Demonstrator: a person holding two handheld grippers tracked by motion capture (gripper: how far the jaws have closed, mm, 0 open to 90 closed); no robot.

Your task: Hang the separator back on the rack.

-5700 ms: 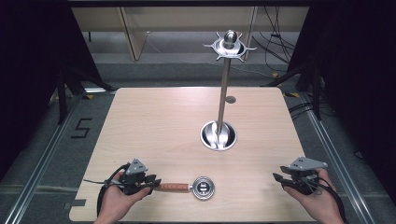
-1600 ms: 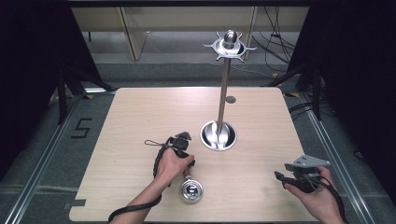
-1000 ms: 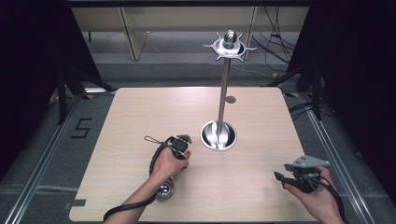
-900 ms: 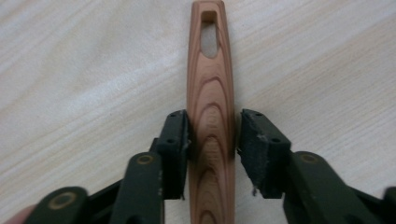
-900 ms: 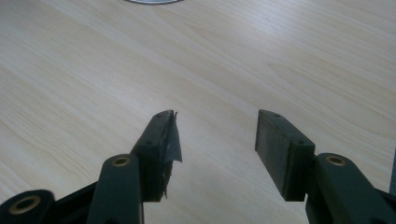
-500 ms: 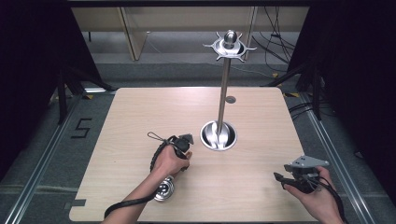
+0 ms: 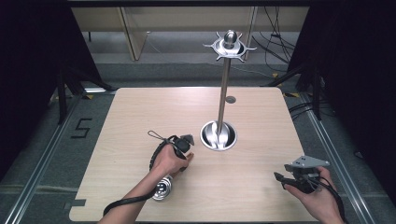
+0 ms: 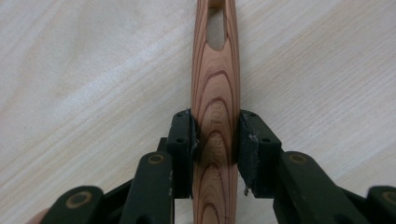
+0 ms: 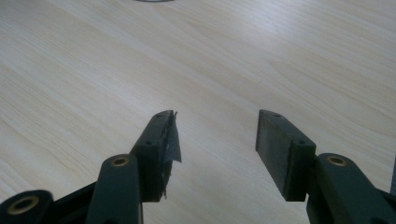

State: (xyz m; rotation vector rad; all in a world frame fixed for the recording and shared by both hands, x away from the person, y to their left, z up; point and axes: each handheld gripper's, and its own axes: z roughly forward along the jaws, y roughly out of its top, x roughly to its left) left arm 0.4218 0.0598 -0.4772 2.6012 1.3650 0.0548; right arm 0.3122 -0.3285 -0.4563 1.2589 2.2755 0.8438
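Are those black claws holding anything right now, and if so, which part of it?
The left gripper clamps a utensil by its wooden handle, partway along, below the hanging hole. The right gripper holds nothing; its jaws stand open above the table.

wooden table, steel stand — round base

A dark "5" stood marked on the grey floor left of the table; faint engraved lettering ran along the wooden handle, too worn to read
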